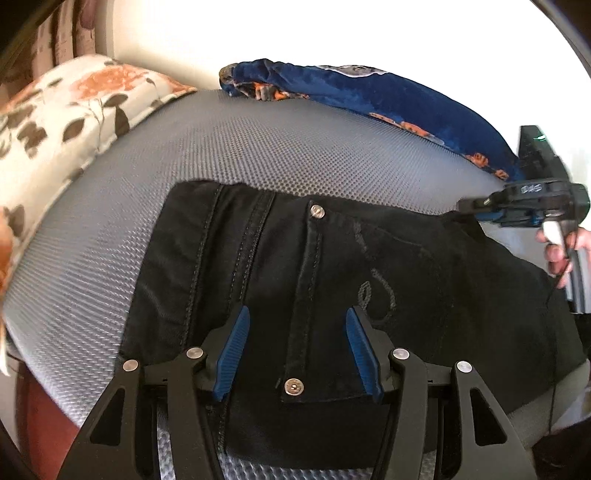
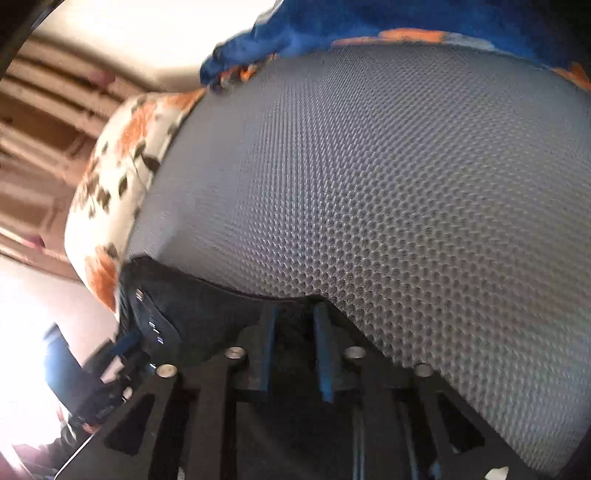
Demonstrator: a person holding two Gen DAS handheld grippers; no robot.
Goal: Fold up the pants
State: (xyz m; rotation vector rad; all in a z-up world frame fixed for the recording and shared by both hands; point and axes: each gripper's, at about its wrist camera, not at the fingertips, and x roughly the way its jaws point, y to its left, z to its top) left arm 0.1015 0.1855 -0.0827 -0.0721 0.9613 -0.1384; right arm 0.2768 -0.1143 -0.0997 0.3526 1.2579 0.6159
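Observation:
Black jeans [image 1: 332, 266] lie flat on a grey mesh mattress [image 1: 258, 147], back pocket with rivets facing up. My left gripper [image 1: 297, 314] is open just above the jeans, its blue pads either side of the pocket seam. My right gripper [image 1: 476, 206] shows at the far right edge of the jeans in the left wrist view. In the right wrist view my right gripper [image 2: 297, 314] has its blue pads close together on a fold of the black jeans [image 2: 207, 306] at the mattress [image 2: 369, 184] edge. The left gripper [image 2: 147, 325] shows at the lower left there.
A floral cream and orange pillow [image 1: 74, 107] lies at the left end of the mattress. A blue blanket with orange print [image 1: 369, 96] is bunched along the far side by the wall. The pillow [image 2: 122, 177] and blanket [image 2: 332, 29] also show in the right wrist view.

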